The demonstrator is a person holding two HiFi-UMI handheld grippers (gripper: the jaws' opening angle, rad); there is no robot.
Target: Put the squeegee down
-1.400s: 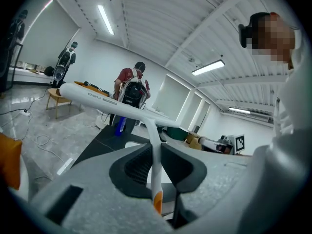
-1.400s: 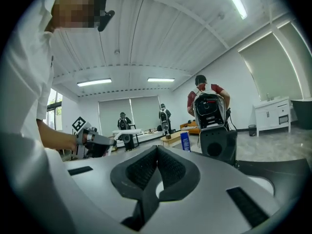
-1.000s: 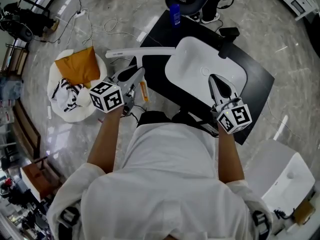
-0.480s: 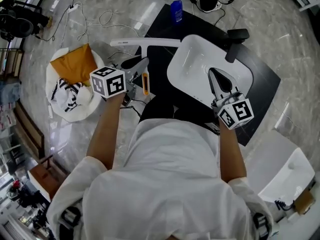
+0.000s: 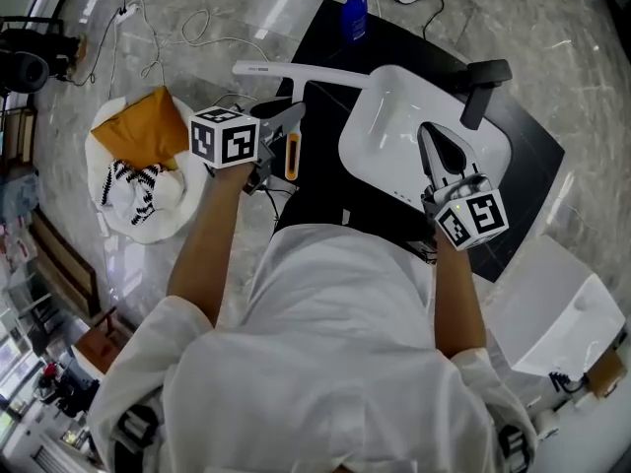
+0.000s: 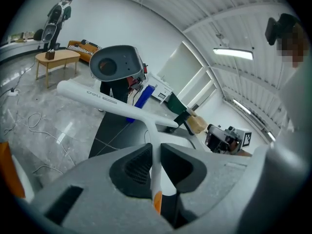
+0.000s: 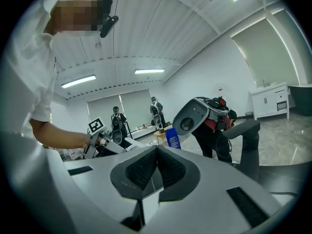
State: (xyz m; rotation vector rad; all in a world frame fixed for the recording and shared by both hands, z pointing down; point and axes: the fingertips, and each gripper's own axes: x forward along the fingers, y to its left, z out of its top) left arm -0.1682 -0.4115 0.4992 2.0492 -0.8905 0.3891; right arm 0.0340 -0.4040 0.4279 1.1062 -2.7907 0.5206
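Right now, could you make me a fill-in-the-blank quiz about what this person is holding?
The left hand-held gripper clamps a white ___ by its handle.
The right hand-held gripper has its jaws ___, holding nothing.
The sink nearest that gripper is ___.
The bottle beyond the sink is ___.
Missing: squeegee; shut; white; blue.

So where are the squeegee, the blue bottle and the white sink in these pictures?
squeegee [image 5: 296,74], head view, on its long white blade bar.
blue bottle [image 5: 353,18], head view, on its body.
white sink [image 5: 392,128], head view, on the bare basin floor.
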